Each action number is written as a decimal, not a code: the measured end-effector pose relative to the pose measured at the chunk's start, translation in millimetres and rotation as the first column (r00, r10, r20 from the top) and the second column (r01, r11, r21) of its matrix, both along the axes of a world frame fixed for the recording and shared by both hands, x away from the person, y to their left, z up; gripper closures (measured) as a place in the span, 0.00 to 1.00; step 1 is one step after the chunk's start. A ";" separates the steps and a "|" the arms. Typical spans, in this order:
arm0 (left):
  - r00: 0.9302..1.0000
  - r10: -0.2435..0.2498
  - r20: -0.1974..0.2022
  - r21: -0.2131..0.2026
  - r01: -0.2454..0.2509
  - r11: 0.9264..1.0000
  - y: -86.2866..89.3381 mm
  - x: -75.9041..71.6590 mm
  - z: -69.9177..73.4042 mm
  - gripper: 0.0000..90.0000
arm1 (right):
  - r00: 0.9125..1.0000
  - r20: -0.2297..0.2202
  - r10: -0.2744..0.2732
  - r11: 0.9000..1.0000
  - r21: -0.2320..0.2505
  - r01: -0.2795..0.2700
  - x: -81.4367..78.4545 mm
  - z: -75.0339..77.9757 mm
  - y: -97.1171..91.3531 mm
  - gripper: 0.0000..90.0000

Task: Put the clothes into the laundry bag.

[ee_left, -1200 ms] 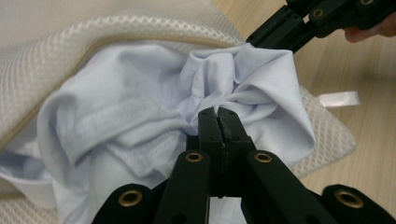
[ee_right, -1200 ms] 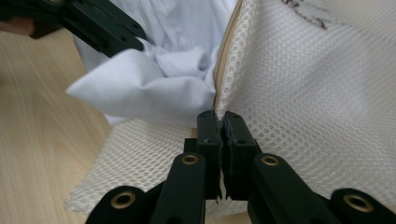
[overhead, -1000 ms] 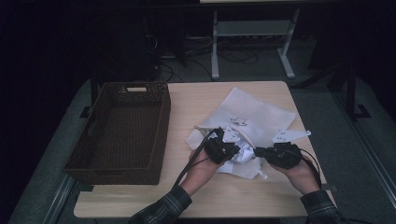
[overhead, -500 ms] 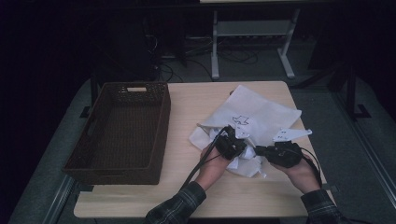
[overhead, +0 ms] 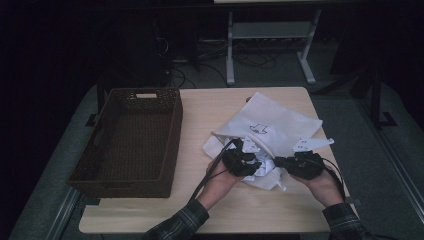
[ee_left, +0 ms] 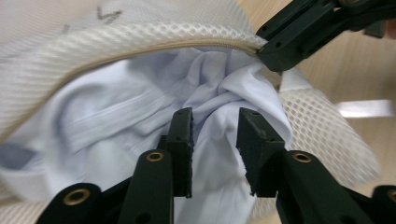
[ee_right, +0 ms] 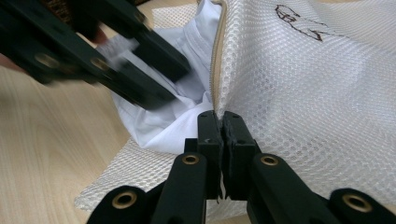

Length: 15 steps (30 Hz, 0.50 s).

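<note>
A white mesh laundry bag (overhead: 272, 120) lies on the table with a white garment (ee_left: 140, 116) bunched in its zippered mouth. My right gripper (ee_right: 220, 126) is shut on the bag's mesh edge by the zipper (ee_right: 215, 56) and holds the mouth up. It also crosses the top right corner of the left gripper view as the right gripper (ee_left: 299, 32). My left gripper (ee_left: 212, 140) sits at the mouth; its jaws have just been opening and stand apart, with a fold of garment loose between them. From above, the left gripper (overhead: 243, 161) and right gripper (overhead: 292, 165) face each other.
A dark wicker basket (overhead: 100, 165) stands at the left of the wooden table (overhead: 210, 110). A small white tag (overhead: 307, 145) lies by the right hand. Beyond the table's far edge are a metal stand and cables on the floor.
The left hand pushed right into the bag's mouth, then drew back a little. The right hand stayed put on the bag's edge.
</note>
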<state>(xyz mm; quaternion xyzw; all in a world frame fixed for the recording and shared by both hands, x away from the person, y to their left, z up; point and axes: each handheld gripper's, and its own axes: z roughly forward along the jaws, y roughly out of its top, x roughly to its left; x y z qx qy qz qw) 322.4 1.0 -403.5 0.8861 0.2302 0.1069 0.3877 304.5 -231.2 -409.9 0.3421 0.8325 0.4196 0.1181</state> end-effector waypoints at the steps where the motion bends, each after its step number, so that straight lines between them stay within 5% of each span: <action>1: 1.000 0.004 0.004 -0.002 -0.004 1.000 4.6 -0.6 3.1 0.72 | 1.000 -0.001 0.000 1.000 -0.001 0.000 0.1 -0.2 0.0 0.96; 9: 0.997 0.077 0.023 -0.006 -0.076 0.997 39.4 9.7 11.9 0.66 | 1.000 -0.004 0.000 1.000 -0.006 0.000 0.6 -1.2 0.3 0.96; 15: 0.997 0.082 0.008 -0.012 -0.082 0.997 40.6 21.7 7.0 0.66 | 1.000 -0.007 0.002 1.000 -0.008 -0.002 1.1 -2.0 0.3 0.96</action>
